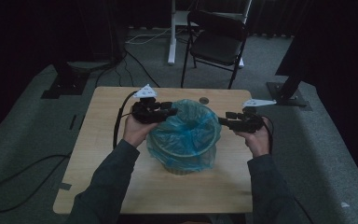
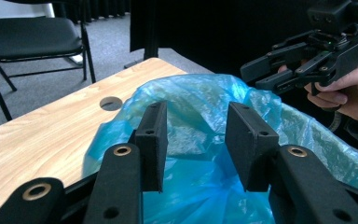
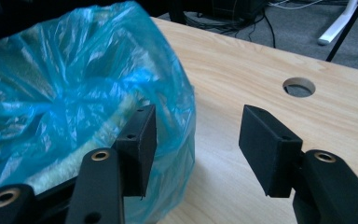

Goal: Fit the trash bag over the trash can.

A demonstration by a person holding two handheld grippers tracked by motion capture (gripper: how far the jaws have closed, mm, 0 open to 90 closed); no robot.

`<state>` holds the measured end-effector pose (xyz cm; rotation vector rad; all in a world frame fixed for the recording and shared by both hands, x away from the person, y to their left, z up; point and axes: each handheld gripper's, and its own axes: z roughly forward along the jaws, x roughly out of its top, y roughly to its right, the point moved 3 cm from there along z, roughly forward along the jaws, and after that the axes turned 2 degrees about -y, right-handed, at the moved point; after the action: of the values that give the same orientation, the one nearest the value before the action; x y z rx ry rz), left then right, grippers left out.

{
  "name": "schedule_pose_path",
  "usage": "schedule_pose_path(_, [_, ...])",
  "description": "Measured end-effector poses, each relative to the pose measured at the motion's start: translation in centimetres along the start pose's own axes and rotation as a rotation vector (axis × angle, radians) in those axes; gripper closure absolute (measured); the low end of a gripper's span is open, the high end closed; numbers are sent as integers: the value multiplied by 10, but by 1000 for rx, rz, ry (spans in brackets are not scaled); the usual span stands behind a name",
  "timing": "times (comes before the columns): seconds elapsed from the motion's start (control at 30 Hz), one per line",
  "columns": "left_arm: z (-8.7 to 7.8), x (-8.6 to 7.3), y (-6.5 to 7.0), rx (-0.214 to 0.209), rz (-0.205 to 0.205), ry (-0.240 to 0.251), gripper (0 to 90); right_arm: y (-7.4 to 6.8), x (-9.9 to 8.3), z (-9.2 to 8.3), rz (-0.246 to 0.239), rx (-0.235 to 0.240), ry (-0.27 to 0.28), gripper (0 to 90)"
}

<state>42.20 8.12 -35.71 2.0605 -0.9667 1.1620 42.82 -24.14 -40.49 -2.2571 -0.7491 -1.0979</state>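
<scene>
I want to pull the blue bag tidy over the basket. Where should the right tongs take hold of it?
Probably at the bag's folded-over edge on the right side, coming level from the right: there the film bulges free of the basket, beside the open right tongs.

We see our right hand-held gripper (image 3: 193, 140) with its jaws standing apart and nothing pressed between them. Its left jaw sits against the blue plastic bag (image 3: 65, 88). The right jaw hangs over the wooden bench (image 3: 242, 70), near a round hole (image 3: 299, 87).

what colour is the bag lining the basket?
Translucent blue bag; clearest in the left gripper view.
</scene>
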Motion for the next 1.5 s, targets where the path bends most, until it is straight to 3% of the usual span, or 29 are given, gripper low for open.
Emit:
schedule_pose_path(0.4, [20,11,18,-41,113,-109,591,-3,-14,-6,3,4,3,457])
schedule_pose_path(0.47, [23,11,20,-55,120,-122,591,-2,-15,-7,9,7,6,457])
schedule_pose_path(0.87, [34,17,27,-40,184,-184,590,0,-17,-4,15,12,8,457])
schedule_pose_path(0.97, [35,19,28,-44,187,-183,590,0,-18,-5,23,13,4,457])
schedule_pose_path(1.5, [54,22,39,-55,261,-275,590,3,-21,-4,28,14,-2,458])
